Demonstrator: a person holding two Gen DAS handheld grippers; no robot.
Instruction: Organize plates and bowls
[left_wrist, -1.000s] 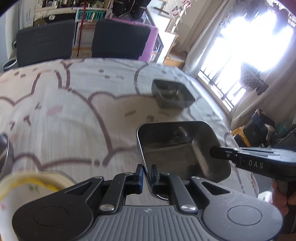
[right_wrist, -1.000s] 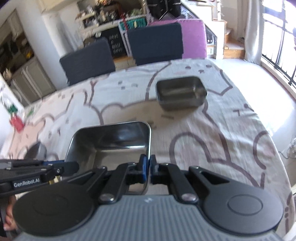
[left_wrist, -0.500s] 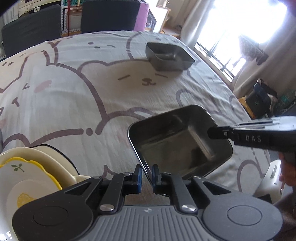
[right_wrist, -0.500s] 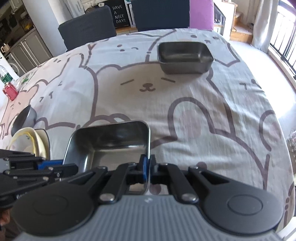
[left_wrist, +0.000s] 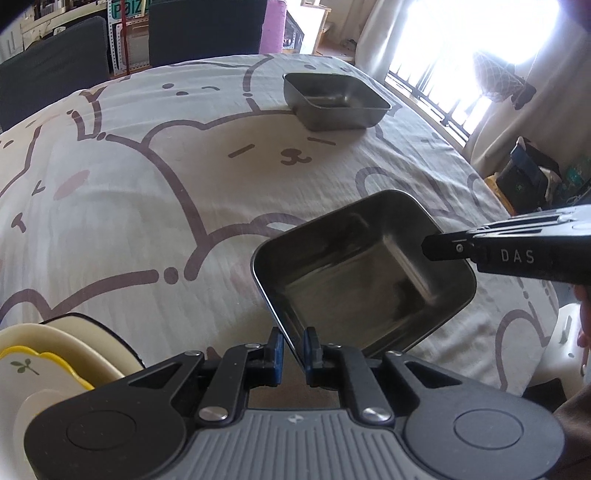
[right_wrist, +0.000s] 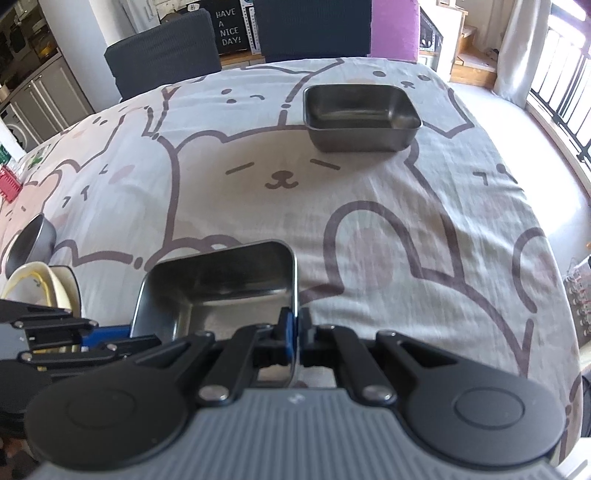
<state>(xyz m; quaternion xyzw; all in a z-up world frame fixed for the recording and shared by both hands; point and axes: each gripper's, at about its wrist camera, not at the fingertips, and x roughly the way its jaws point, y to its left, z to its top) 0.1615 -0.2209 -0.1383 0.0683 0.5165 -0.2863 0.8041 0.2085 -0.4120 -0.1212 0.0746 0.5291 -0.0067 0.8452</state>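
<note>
Left wrist view: the left gripper has its blue pads closed to a narrow gap on the near-left rim of a rectangular steel tray, which is tilted and appears lifted off the bear-print tablecloth. The right gripper reaches in from the right and meets the tray's right rim; a grip on two opposite sides probably keeps the shallow tray from swinging. A second steel tray rests on the far side of the table, well apart, a likely stacking target. Cream and yellow plates stand at the near left.

Right wrist view: the right gripper is pinched almost fully together on the near-right rim of the held tray, with the thin wall between its pads. The left gripper enters from the near left at the tray's left edge. The tray is dull grey metal with rounded corners, empty, with a reflective floor. The far tray looks alike in shape and finish. A small round metal bowl lies tipped at the left edge, beyond the plates.
</note>
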